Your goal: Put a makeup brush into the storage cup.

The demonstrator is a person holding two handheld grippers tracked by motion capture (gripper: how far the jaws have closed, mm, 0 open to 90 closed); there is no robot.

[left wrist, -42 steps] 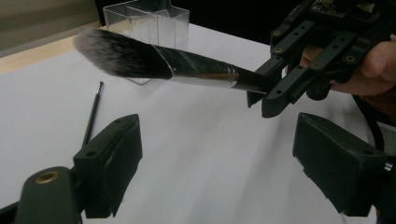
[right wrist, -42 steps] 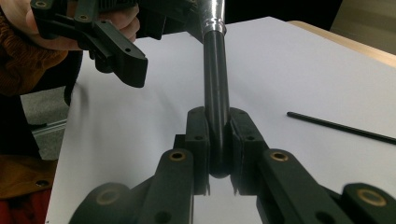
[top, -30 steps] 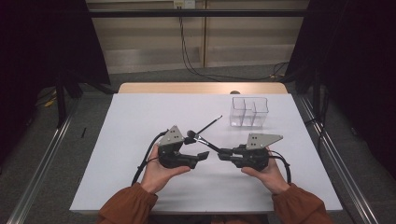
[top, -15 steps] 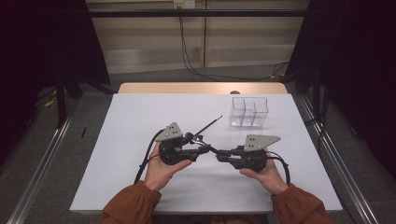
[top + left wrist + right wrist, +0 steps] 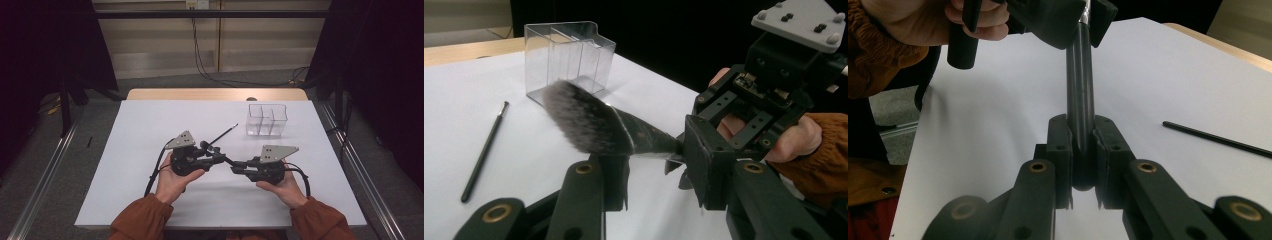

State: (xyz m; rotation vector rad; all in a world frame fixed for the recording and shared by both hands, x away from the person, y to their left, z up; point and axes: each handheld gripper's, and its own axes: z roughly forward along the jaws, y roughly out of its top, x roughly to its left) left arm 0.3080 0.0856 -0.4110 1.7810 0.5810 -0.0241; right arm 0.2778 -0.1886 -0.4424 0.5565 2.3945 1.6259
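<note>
Fluffy-bristled brush (image 5: 594,125), smooth black handle

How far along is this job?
Nothing stored yet: the clear plastic compartment box is empty. In hand: the fluffy black makeup brush, clamped by the right gripper, the left gripper just closing on it. Left: the thin black brush on the table.

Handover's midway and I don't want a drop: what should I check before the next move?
1. Right gripper shut on brush handle: ok.
2. Left gripper jaws have just been closing, brush between them; firm hold: cannot tell.
3. Box upright, apart from both grippers: ok.
4. Stick lying flat, apart from the brush: ok.
</note>
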